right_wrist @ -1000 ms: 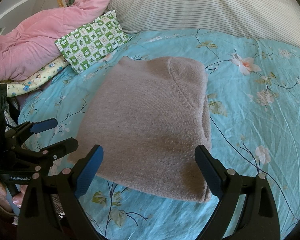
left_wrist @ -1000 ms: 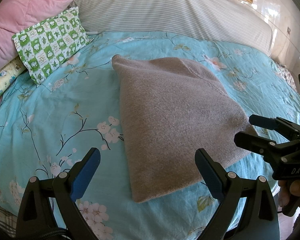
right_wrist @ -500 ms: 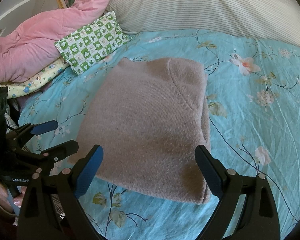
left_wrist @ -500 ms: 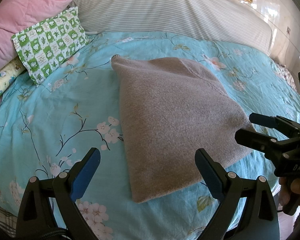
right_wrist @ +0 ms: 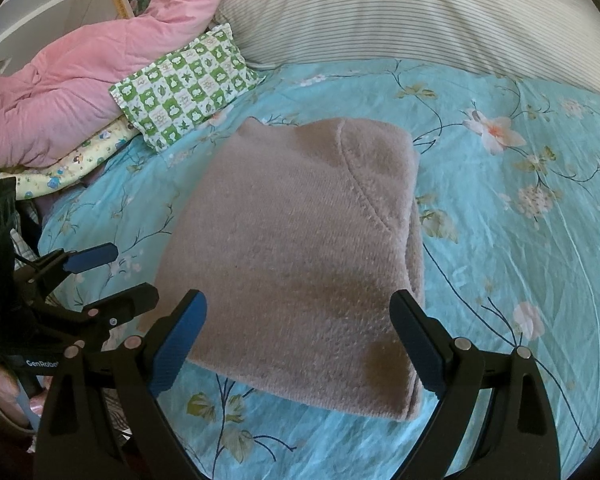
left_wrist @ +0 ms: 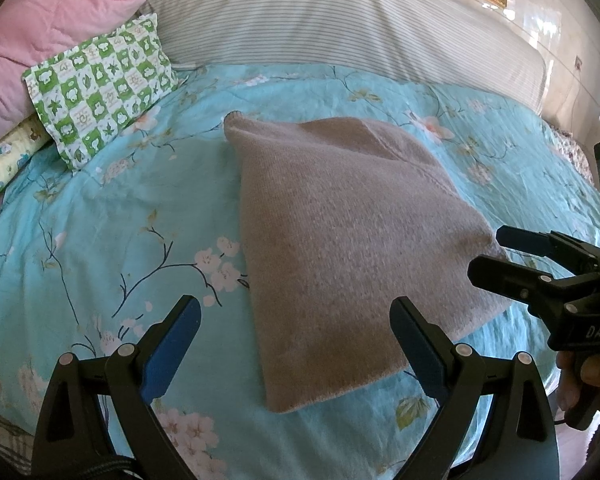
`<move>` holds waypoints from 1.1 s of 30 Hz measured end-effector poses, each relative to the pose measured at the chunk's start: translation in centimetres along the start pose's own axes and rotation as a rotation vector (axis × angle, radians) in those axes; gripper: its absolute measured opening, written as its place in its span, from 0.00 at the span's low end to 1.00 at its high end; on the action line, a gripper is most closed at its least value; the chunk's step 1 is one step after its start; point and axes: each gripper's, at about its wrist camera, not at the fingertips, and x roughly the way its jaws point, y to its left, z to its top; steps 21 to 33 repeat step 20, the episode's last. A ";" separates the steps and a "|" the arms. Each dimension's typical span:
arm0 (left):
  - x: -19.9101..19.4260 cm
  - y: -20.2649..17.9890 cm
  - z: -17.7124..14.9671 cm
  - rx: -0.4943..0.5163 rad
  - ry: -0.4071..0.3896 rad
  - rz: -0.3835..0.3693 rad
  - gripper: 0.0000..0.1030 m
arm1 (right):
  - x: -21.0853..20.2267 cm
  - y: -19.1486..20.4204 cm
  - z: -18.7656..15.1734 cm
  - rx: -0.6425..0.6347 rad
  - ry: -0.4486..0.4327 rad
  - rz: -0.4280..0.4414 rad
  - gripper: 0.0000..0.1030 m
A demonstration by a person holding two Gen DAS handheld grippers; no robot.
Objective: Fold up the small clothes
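Your sweater (left_wrist: 352, 248) lies on the bed (left_wrist: 111, 216), on the turquoise floral cover, roughly mid-mattress and well short of the striped pillow (left_wrist: 340, 20). It reads as a compact, near-rectangular packet: edges run fairly straight, no sleeve hangs loose, and along its right edge in the right wrist view you can see stacked layers, so more than one fold looks done.

Your left claw (left_wrist: 295, 344) stands wide open, blue pads well apart, gripping nothing; it sits at the near edge of the packet, apart from the fabric. Your right claw (right_wrist: 300, 340) is likewise spread wide with nothing in it, near the packet's near right corner. From the left wrist view its tips look just beside or over that corner; I cannot tell whether they touch.

Judgement: this garment is finished or very nearly so. What may remain is a final halving if you want it smaller, or a light smoothing of the far left corner, which pokes up slightly. No other small clothes needing folding show in either view. The green checked cushion (right_wrist: 183, 84) and pink quilt (right_wrist: 59, 92) lie well clear.
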 end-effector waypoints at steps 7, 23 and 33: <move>0.4 0.6 0.4 -0.010 0.002 0.002 0.93 | 0.5 -0.5 0.5 0.023 0.001 0.000 0.90; 0.9 1.1 0.6 -0.024 0.010 0.003 0.93 | 0.9 -1.3 0.5 0.052 -0.008 0.005 0.90; 0.9 1.1 0.6 -0.024 0.010 0.003 0.93 | 0.9 -1.3 0.5 0.052 -0.008 0.005 0.90</move>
